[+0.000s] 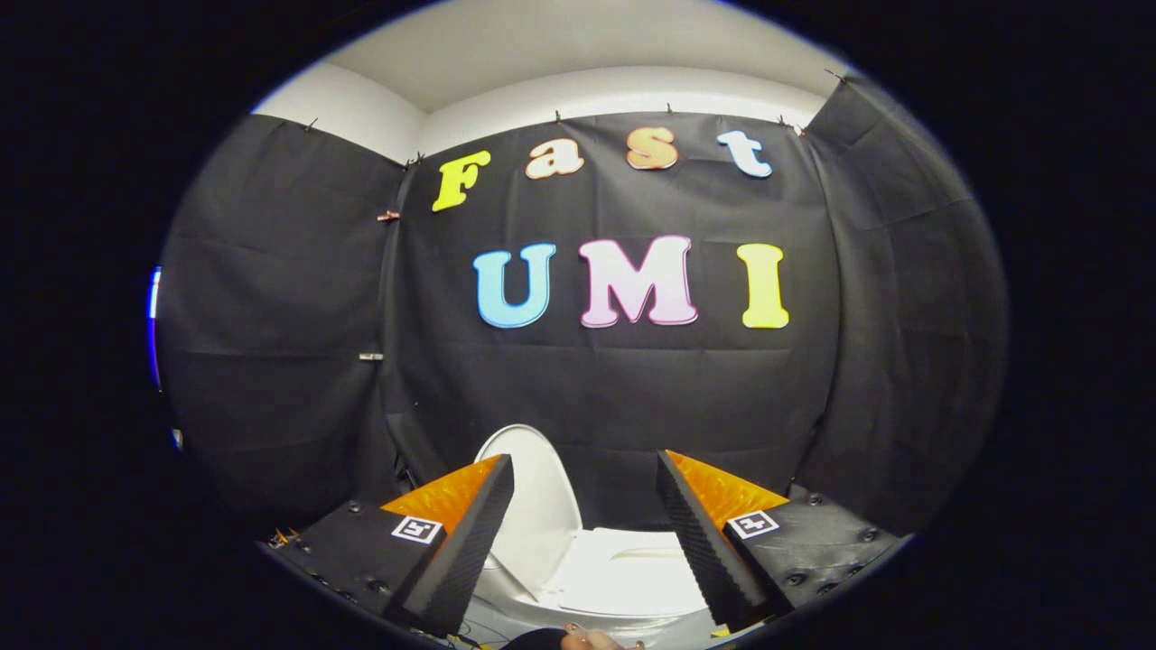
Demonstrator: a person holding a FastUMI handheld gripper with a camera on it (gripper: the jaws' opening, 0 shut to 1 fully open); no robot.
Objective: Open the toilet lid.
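A white toilet (632,578) stands low ahead, against the black cloth wall. Its lid (540,506) is raised, standing nearly upright and leaning toward the left finger. The seat and bowl rim lie flat between the fingers. My gripper (585,542) is open, its two fingers spread wide with nothing between them. The left finger's tip (488,515) overlaps the lid's left edge in the view; I cannot tell whether it touches. The right finger (700,533) stands apart from the lid, over the seat's right side.
Black cloth walls (271,343) close in on the left, back and right. A fingertip of a person's hand (587,641) shows just below the toilet's front rim. Thin wires (284,539) hang by the left finger's base.
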